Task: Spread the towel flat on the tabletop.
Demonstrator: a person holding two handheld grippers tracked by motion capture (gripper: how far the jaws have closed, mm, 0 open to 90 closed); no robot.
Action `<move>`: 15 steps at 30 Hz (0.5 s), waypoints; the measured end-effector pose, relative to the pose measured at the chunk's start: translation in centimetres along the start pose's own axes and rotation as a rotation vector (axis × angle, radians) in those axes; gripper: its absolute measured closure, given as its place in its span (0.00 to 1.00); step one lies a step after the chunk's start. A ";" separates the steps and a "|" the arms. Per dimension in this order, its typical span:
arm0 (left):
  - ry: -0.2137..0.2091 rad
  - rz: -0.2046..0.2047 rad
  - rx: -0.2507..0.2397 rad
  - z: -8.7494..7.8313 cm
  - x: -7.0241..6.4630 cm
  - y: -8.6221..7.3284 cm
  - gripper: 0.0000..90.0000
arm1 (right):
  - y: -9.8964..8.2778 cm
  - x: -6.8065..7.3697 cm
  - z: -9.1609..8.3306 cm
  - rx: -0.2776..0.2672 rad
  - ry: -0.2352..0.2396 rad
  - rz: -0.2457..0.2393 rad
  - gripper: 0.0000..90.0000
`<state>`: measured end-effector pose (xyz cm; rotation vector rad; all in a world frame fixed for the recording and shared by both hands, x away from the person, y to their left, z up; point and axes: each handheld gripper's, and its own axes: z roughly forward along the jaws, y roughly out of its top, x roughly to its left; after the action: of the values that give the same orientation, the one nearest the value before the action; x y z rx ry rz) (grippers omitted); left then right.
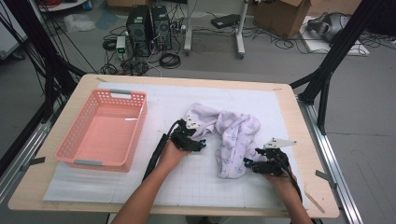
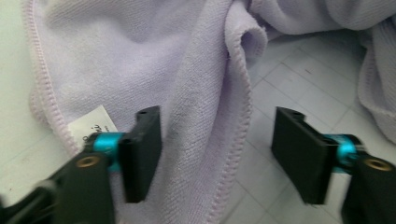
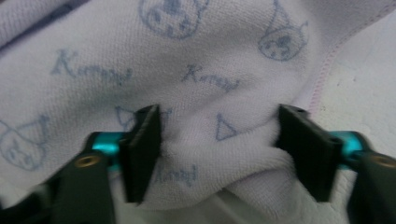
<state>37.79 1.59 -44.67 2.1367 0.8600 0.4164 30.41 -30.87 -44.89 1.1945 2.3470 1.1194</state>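
While a crumpled lilac towel [image 1: 231, 135] lies mid-surface right of a pink basket [image 1: 103, 130], the left gripper [image 2: 217, 154] straddles its hem and the right gripper [image 3: 217, 154] straddles a fold, both unclamped. Closing now might bunch several layers, snagging the towel.

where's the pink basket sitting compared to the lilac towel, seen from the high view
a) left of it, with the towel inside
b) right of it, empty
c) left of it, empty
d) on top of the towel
c: the pink basket stands left of the crumpled towel, apart from it, with nothing inside.
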 end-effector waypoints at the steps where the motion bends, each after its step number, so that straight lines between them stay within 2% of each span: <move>1: -0.008 0.012 0.005 -0.3 0.0 0.0 0.82 | 0.1 0.1 -0.3 0.003 0.048 0.013 0.68; 2: -0.040 0.009 0.026 -0.9 0.1 0.0 0.89 | 0.1 0.3 -0.5 0.004 0.053 0.007 0.74; 3: -0.040 0.009 0.026 -0.9 0.1 0.0 0.92 | 0.0 0.5 -0.7 0.004 0.058 -0.004 0.79; 4: -0.059 0.000 0.031 -1.2 0.1 0.0 0.93 | 0.0 0.7 -0.9 0.004 0.065 -0.006 0.80; 6: -0.108 0.004 0.012 -2.6 -0.7 -0.6 0.93 | -0.1 1.0 -1.7 -0.004 0.094 -0.003 0.80; 7: -0.108 0.004 0.012 -2.6 -0.7 -0.6 0.93 | -0.1 1.0 -1.7 -0.004 0.094 -0.003 0.80; 9: -0.137 0.007 0.003 -3.4 -1.4 -1.5 0.93 | -0.5 1.5 -3.2 -0.036 0.108 -0.002 0.80; 10: -0.169 0.009 0.005 -4.2 -2.0 -2.4 0.93 | -0.6 1.6 -3.8 -0.047 0.111 -0.003 0.80; 12: -0.188 0.011 -0.003 -5.0 -2.4 -3.2 0.93 | -0.9 1.8 -4.9 -0.059 0.112 -0.006 0.80; 15: -0.218 -0.007 -0.007 -5.9 -2.8 -4.0 0.93 | -1.3 1.9 -6.2 -0.070 0.108 -0.013 0.80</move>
<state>30.87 4.75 -44.00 2.1251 0.7403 0.1777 25.09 -33.00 -41.61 1.1200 2.3687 1.2807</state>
